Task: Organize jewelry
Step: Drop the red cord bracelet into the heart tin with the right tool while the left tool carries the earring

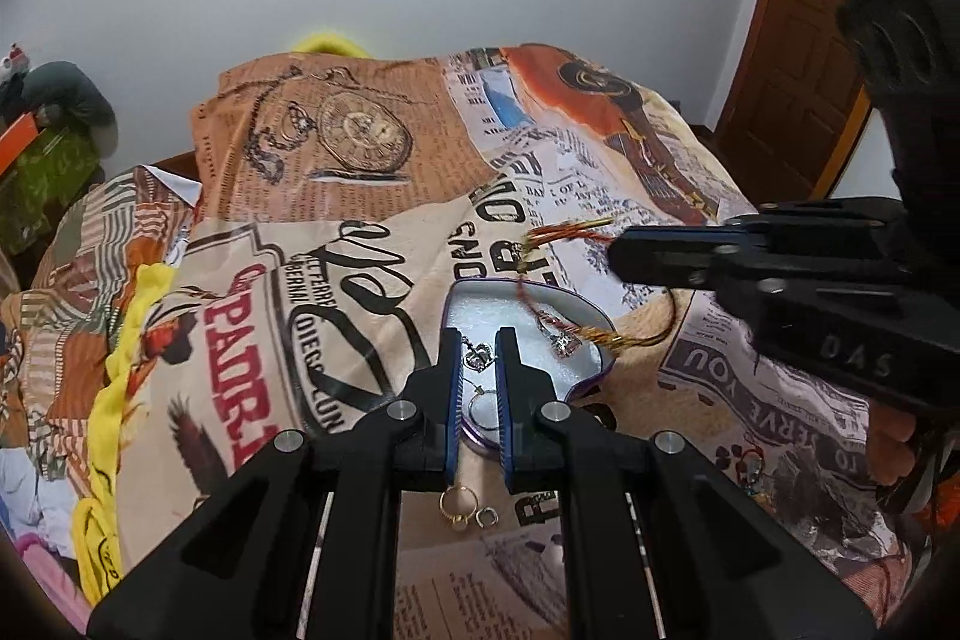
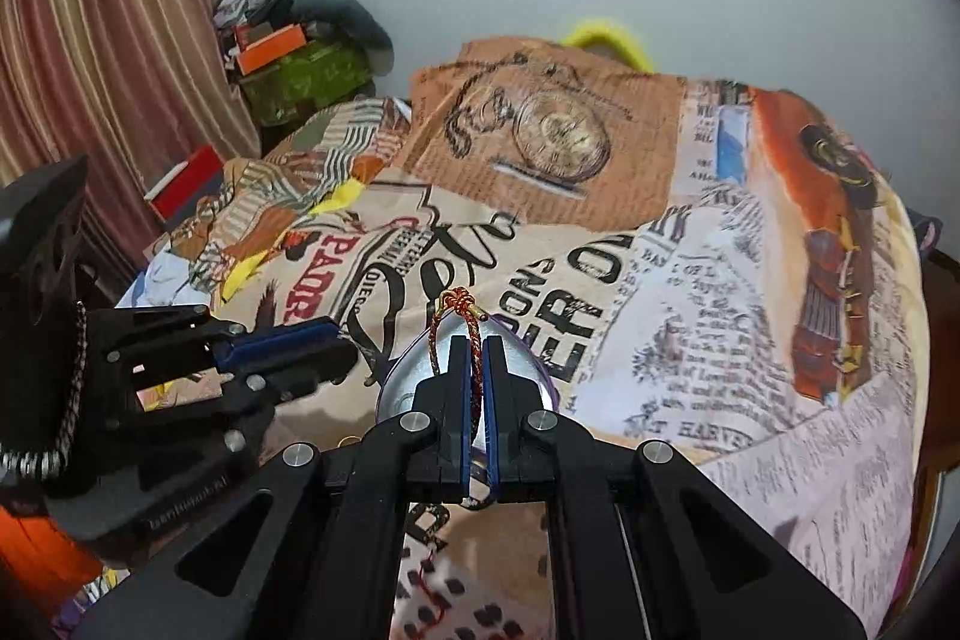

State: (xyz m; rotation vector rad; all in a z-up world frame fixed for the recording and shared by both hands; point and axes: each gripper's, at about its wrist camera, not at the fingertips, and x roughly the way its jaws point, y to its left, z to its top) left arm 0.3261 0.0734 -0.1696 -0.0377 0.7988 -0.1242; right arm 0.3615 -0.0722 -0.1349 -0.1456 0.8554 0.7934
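Note:
A heart-shaped tin [image 1: 585,307] with a purple rim and white foam lining lies open on the printed cloth. My right gripper [image 2: 478,340] is shut on a red and gold braided cord bracelet [image 2: 474,370], its knot [image 2: 459,301] sticking out past the tips. In the left wrist view the right gripper [image 1: 618,259] hovers just right of the tin, and the bracelet [image 1: 564,231] droops into it with a silver charm [image 1: 561,343] on the foam. My left gripper [image 1: 478,334] is shut above the tin's near side. A silver pendant [image 1: 477,355] and a hoop earring [image 1: 480,409] lie in the tin beneath it.
A gold ring [image 1: 456,505] and a small silver ring [image 1: 486,517] lie on the cloth [image 1: 360,280] in front of the tin, with more small jewelry [image 1: 747,460] at the right. Yellow fabric [image 1: 120,340] trails along the left. A wooden door [image 1: 804,40] stands at the right.

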